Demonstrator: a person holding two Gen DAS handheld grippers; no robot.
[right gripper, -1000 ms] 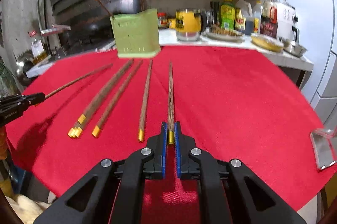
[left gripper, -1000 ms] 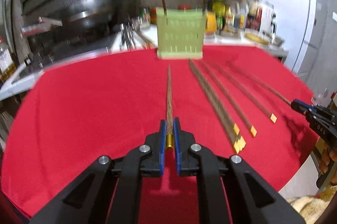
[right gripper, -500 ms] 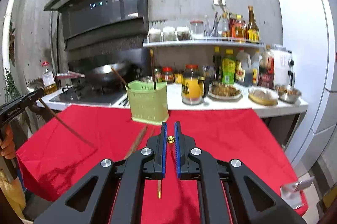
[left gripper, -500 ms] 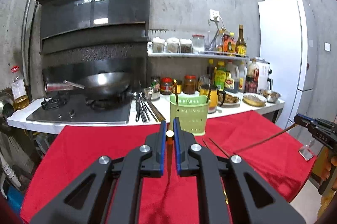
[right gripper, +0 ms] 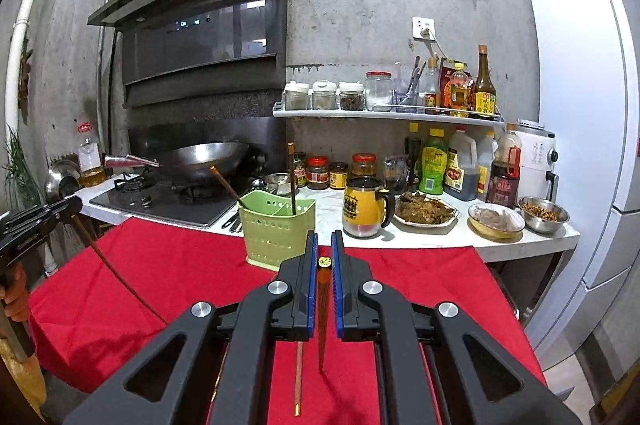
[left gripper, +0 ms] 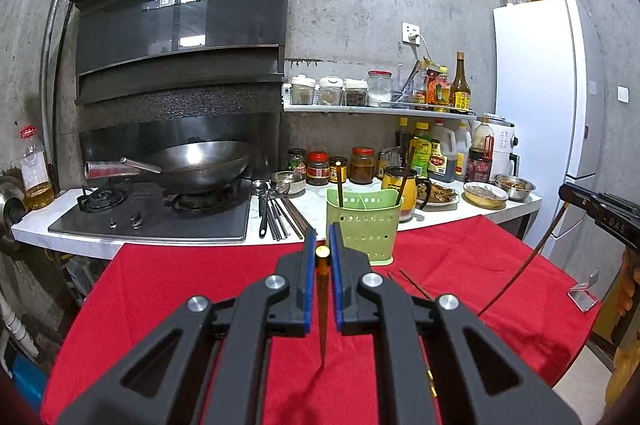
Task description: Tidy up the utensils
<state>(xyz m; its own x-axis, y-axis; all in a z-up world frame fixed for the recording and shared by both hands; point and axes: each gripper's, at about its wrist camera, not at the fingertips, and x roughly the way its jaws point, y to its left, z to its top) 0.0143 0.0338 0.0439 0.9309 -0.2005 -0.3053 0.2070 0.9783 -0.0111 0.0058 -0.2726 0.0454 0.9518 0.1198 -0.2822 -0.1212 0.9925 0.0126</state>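
I've got the left gripper (left gripper: 322,251) clamped on a chopstick (left gripper: 322,305), gold cap up between the blue pads, shaft hanging down toward the red tablecloth (left gripper: 180,305); its tip looks just off the cloth, but I can't be sure from this angle. Right gripper (right gripper: 324,261) is closed the same way on a second chopstick (right gripper: 322,317), patterned cap at the top, tip pointing down. Green utensil holder (left gripper: 362,221) sits at the far edge of the cloth, near the table (left gripper: 460,213) with the jars, and already has two chopsticks standing in it. At least one loose chopstick (right gripper: 298,377) lies flat on the cloth below my right gripper. In the right view, the left gripper shows at the left edge with its chopstick slanting down.
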